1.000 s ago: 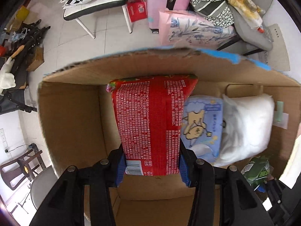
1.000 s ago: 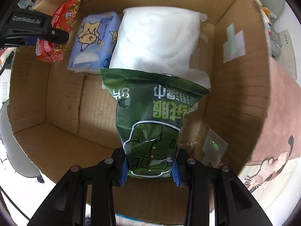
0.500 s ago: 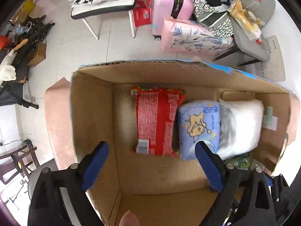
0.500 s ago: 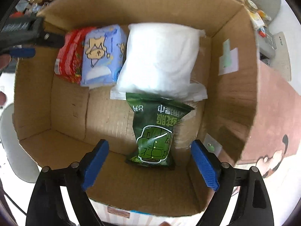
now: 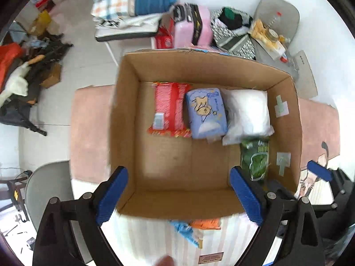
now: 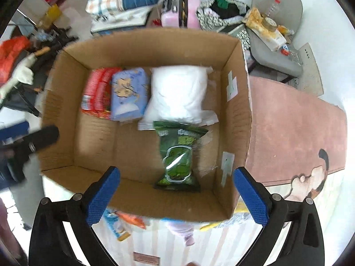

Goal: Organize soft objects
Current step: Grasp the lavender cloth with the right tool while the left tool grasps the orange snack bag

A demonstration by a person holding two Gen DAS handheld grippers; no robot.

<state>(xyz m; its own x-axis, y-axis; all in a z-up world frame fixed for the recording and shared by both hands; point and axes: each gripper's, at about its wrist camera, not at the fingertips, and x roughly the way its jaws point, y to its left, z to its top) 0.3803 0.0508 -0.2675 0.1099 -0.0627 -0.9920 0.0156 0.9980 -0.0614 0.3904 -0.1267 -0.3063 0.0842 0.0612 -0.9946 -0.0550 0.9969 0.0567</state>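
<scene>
An open cardboard box [image 5: 124, 119] [image 6: 237, 119] holds a red packet [image 5: 170, 108] [image 6: 95, 93], a blue tissue pack [image 5: 206, 113] [image 6: 128, 93] and a white pillow pack [image 5: 248, 113] [image 6: 179, 93] in a row at the far wall. A green packet [image 5: 255, 157] [image 6: 177, 155] lies in front of the white one. My left gripper [image 5: 179, 195] is open and empty above the box's near edge. My right gripper [image 6: 177, 195] is open and empty too. The right gripper's blue pad [image 5: 319, 173] shows in the left wrist view.
More soft packets, blue [image 5: 186, 232] [image 6: 115, 226] and orange [image 5: 206, 223] [image 6: 131, 219], lie on the striped cloth in front of the box. A pink mat [image 6: 295, 130] lies under the box. Chairs with clutter [image 5: 275, 28] and a pink suitcase [image 5: 190, 28] stand behind.
Both grippers opened, dropping the red packet and the green packet into the box, then pulled back and up out of the box.
</scene>
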